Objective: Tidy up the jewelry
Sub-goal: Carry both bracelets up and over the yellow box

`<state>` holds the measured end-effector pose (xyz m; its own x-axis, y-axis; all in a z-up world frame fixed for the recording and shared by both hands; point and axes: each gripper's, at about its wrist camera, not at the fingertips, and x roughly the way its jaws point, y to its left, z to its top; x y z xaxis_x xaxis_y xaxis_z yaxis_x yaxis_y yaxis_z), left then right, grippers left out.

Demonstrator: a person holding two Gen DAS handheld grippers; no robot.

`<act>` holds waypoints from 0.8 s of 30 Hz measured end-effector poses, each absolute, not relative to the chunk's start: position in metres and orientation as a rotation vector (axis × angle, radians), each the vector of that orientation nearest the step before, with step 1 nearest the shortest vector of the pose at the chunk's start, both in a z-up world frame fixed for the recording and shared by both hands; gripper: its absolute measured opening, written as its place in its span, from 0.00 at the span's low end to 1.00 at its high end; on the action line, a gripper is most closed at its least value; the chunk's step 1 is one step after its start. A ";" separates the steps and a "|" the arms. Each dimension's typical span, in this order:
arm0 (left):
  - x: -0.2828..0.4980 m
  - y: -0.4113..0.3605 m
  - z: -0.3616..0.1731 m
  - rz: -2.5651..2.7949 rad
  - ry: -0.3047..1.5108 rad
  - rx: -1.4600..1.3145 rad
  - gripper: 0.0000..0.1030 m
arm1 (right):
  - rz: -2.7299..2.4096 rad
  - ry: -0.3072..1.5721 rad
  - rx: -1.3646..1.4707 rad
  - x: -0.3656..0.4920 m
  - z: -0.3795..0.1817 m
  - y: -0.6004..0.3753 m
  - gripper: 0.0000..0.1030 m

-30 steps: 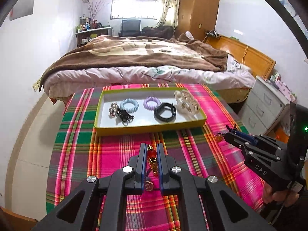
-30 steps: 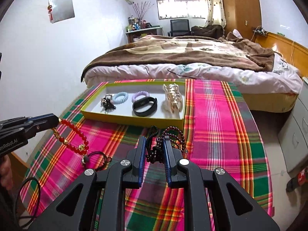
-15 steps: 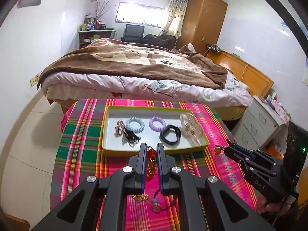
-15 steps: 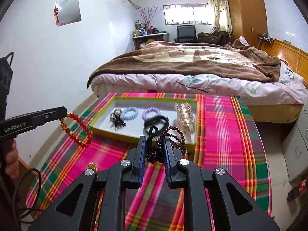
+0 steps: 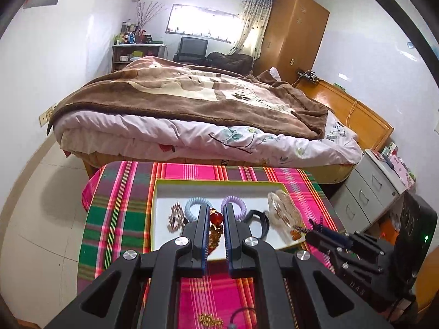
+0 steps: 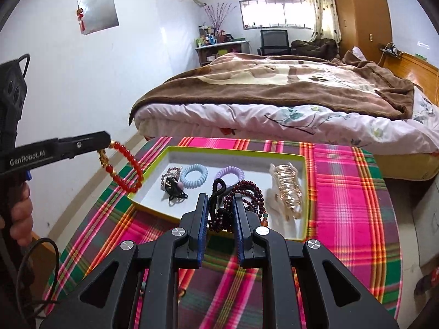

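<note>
My left gripper [image 5: 215,213] is shut on a red bead bracelet with gold charms [image 5: 216,218]. In the right wrist view that bracelet [image 6: 126,170] hangs from the left gripper [image 6: 107,138] above the left corner of the tray. My right gripper [image 6: 219,203] is shut on a bunch of dark maroon beads with a black cord [image 6: 247,194], over the near edge of the tray. The yellow-rimmed white tray [image 6: 233,150] holds a blue spiral hair tie [image 6: 194,176], a purple one [image 6: 229,172], a gold hair claw [image 6: 286,189], a black band [image 5: 256,222] and a black tie with beads [image 6: 172,185].
The tray lies on a round table under a pink and green plaid cloth [image 6: 351,192]. A bed [image 5: 192,104] stands just beyond the table, with grey drawers [image 5: 367,192] to the right. A small gold piece [image 5: 210,320] lies on the cloth near me. A hand [image 6: 19,219] grips the left handle.
Both grippers have moved forward towards the tray and risen a little. The red bracelet has lifted clear of the cloth. Both bracelets now hang over the tray's near side.
</note>
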<state>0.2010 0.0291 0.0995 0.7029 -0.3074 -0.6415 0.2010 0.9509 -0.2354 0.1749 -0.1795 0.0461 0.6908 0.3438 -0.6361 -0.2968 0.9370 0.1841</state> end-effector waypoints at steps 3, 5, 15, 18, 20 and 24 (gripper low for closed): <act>0.215 0.029 0.096 -0.284 0.747 -0.157 0.09 | 0.364 0.736 0.067 0.183 0.042 -0.175 0.17; 0.224 0.030 0.092 -0.290 0.757 -0.164 0.09 | 0.368 0.749 0.066 0.189 0.039 -0.171 0.17; 0.267 0.031 0.071 -0.276 0.802 -0.171 0.09 | 0.399 0.796 0.062 0.218 0.018 -0.148 0.17; 0.279 0.031 0.063 -0.267 0.815 -0.161 0.09 | 0.413 0.812 0.054 0.225 0.012 -0.139 0.17; 0.287 0.031 0.057 -0.258 0.826 -0.153 0.09 | 0.421 0.826 0.040 0.230 0.007 -0.132 0.17; 0.303 0.029 0.048 -0.251 0.845 -0.141 0.09 | 0.444 0.846 0.034 0.238 -0.003 -0.124 0.17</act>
<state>0.3028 0.0295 0.0479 0.6364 -0.2742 -0.7210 0.1629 0.9614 -0.2217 0.2381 -0.1243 -0.0032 0.5775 0.3929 -0.7156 -0.3666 0.9080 0.2028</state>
